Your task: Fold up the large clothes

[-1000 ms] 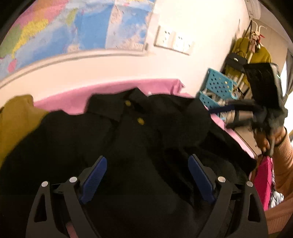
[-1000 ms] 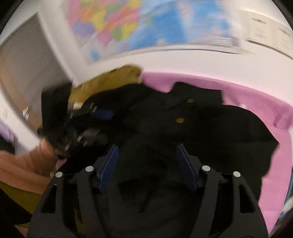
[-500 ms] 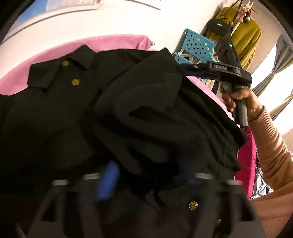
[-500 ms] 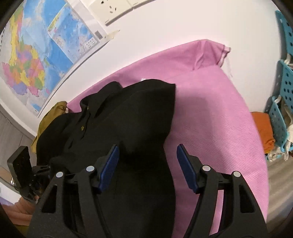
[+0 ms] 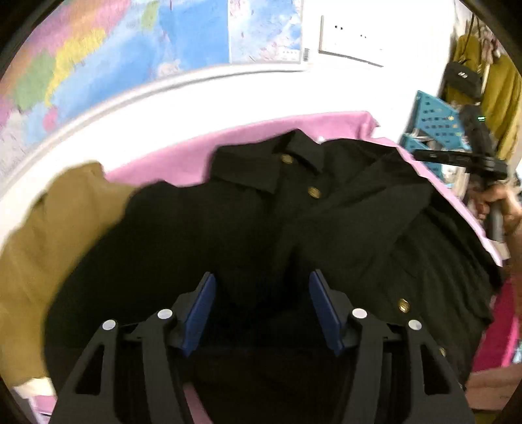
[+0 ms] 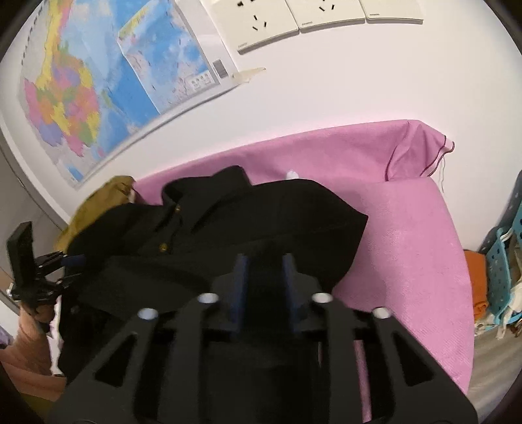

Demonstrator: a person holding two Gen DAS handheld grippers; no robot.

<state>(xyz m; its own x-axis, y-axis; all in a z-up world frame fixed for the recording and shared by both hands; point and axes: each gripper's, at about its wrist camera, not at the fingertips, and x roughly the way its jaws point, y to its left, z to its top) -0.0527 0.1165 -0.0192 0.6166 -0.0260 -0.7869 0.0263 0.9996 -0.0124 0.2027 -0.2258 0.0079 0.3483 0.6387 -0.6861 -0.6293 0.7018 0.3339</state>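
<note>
Near: left gripper (image 5: 261, 310) fingers spread, just opened wider, hovering over black button-front jacket (image 5: 248, 228), nothing pinched; right gripper (image 6: 265, 287) fingers just narrowed around a dark fold at the jacket's right edge, contact unclear, likely gripping to fold the side inward; jacket lies collar-far on pink-covered surface (image 6: 407, 234); mustard garment (image 5: 49, 248) at left, probably set aside; far: wall map (image 6: 107, 91), sockets (image 6: 261, 22).

Black shirt (image 5: 248, 228) on pink-covered table (image 6: 407, 228).
</note>
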